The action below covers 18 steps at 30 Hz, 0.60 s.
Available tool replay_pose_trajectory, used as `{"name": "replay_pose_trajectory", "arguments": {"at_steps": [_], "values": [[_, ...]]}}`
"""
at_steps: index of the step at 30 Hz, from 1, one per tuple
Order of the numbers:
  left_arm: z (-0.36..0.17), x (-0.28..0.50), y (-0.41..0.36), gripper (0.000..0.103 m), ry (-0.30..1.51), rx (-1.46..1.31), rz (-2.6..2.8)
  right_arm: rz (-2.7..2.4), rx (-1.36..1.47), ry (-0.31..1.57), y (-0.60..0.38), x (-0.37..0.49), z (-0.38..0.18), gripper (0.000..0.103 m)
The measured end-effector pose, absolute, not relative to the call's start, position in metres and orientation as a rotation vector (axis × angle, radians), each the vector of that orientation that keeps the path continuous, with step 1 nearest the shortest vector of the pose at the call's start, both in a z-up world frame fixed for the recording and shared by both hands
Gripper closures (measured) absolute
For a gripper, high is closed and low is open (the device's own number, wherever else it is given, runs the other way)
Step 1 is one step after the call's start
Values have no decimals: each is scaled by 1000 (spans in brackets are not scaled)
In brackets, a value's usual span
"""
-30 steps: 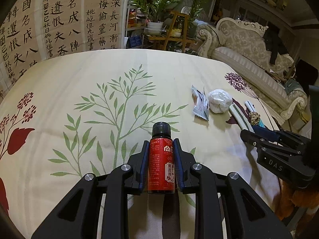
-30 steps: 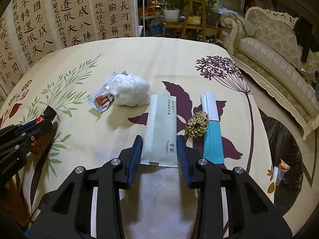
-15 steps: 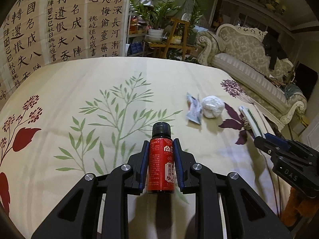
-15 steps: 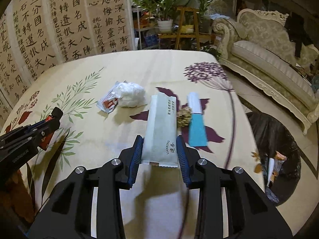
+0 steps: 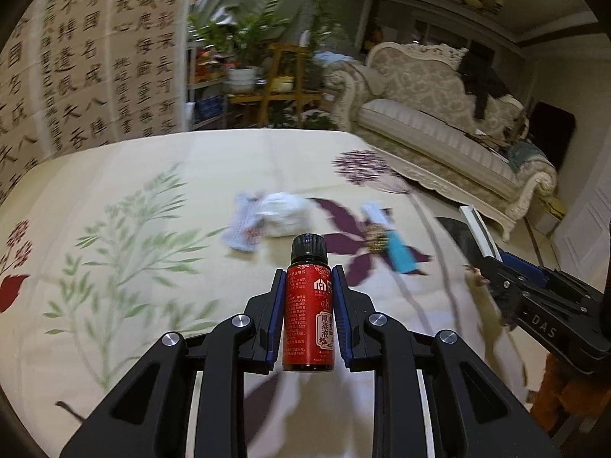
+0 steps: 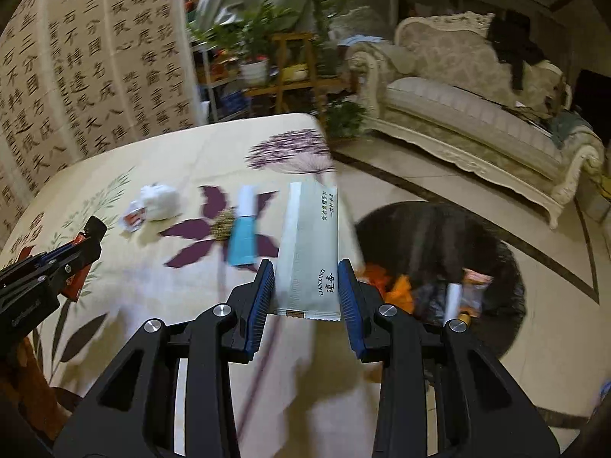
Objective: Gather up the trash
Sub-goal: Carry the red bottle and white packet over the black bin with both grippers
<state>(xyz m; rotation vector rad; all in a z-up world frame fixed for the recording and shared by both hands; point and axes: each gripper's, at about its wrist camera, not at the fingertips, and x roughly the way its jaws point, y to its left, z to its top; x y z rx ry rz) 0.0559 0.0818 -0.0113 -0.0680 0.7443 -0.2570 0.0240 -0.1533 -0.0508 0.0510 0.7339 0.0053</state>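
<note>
Cream floral cloth covers the table, with a black trash bag open on the tiled floor beyond its right edge. Between the blue pads of the right gripper sits a pale green flat paper sachet, pinched at its near end, long axis pointing forward along the fingers. The bag lies ahead and to the right of that sachet, so the right hand looks the nearer one to drop first. Left gripper is clamped on an upright red-labelled small glass bottle with a black cap, over the cloth. Farther out on the table remain a crumpled white tissue, a torn wrapper touching it, and a blue-and-white packet.
</note>
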Motion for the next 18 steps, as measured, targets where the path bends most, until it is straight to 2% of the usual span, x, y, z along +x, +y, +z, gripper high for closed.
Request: {"name": "replay_pose_trajectory", "arguments": {"at_steps": [18], "values": [[-16, 83, -50, 78, 728, 53, -424, -175, 139, 699, -255, 16, -62, 69]]}}
